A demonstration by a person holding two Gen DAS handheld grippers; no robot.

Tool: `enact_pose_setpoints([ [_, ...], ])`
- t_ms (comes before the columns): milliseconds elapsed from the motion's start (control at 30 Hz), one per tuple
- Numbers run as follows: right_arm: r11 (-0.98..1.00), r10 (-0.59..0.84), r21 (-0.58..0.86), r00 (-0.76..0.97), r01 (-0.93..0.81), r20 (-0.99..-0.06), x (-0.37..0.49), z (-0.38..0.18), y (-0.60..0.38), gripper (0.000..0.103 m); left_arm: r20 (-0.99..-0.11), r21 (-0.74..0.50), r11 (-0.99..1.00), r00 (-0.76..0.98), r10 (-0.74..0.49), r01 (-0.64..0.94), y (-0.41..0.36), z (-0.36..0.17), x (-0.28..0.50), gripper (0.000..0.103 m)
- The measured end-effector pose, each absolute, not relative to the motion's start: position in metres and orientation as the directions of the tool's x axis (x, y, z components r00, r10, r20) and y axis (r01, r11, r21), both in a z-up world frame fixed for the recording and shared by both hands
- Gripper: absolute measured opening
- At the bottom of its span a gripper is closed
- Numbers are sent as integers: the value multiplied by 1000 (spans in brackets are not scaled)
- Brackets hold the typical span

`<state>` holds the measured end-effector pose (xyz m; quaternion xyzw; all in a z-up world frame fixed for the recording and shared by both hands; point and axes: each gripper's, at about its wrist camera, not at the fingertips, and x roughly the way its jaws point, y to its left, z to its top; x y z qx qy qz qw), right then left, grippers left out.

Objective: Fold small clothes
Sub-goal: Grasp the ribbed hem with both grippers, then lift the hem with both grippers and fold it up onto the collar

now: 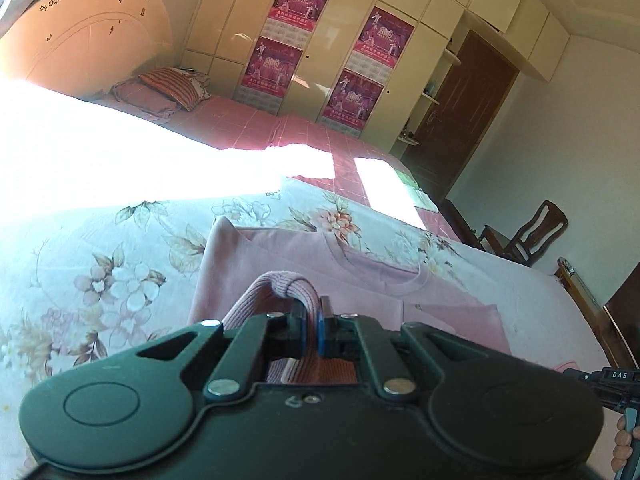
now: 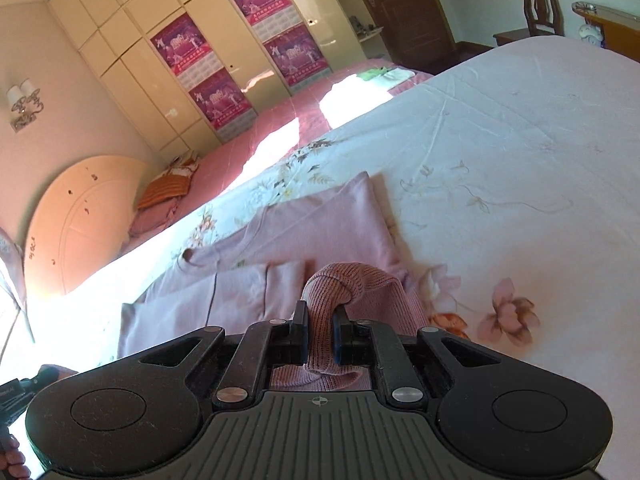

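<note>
My left claw [image 1: 312, 312] is clamped on the ribbed hem of the pink sweater [image 1: 360, 280], and my right claw [image 2: 320, 316] is clamped on the same ribbing farther along — a loop of knit bulges up between each pair of pads. The sweater lies on the flowered bedspread [image 1: 120, 264] in the middle of both views, sleeves already turned in, it seems.

To fold it well, I judge I should carry both corners forward level with each other, keep the hem taut between them, and lay it square against the shoulders before letting go — uneven hands would skew the crease.

Its long axis runs away from me, from the held hem at lower centre to the neckline [image 1: 384, 268], which points toward the pink bed [image 1: 248, 124] beyond.
</note>
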<state>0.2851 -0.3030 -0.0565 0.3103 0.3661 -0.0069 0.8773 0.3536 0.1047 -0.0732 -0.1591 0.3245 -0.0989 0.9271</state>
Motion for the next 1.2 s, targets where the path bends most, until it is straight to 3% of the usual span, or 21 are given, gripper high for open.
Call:
enact_pose_setpoints([
  [300,711,247,603,674,362,-697,398,-106,-325,10,-675,-297,955,713,-187,-30,90,-117,463,5],
  [367,701,257,605,658,378,-708,411,-115,-329,11,-706,-262,964,689,-164,-38,86,-129,476,9],
  [467,701,259,598,642,389,-722,425,-123,-335,11,-738,-204,978,662,-129,-36,83,-142,484,29],
  [500,709,264,595,639,379,-722,427,-122,-338,13,-737,-188,982,666,-119,-33,83,-142,483,53],
  [533,724,261,585,641,365,-722,428,-121,-339,22,-724,-180,983,680,-112,-29,85,-140,480,65],
  [667,785,228,543,675,298,-701,426,-108,-341,47,-705,-214,977,688,-169,21,97,-134,474,64],
  [800,832,242,513,695,210,-677,424,-102,-339,49,-688,-207,974,694,-213,93,105,-129,469,65],
  [933,847,249,505,716,165,-652,420,-102,-335,60,-659,-222,966,709,-251,136,110,-124,466,65],
  [1033,845,267,516,727,140,-633,424,-100,-336,61,-653,-246,950,692,-308,190,111,-124,470,66],
  [1200,878,275,469,701,96,-658,436,-106,-328,61,-709,-139,958,650,-274,251,97,-140,484,66],
])
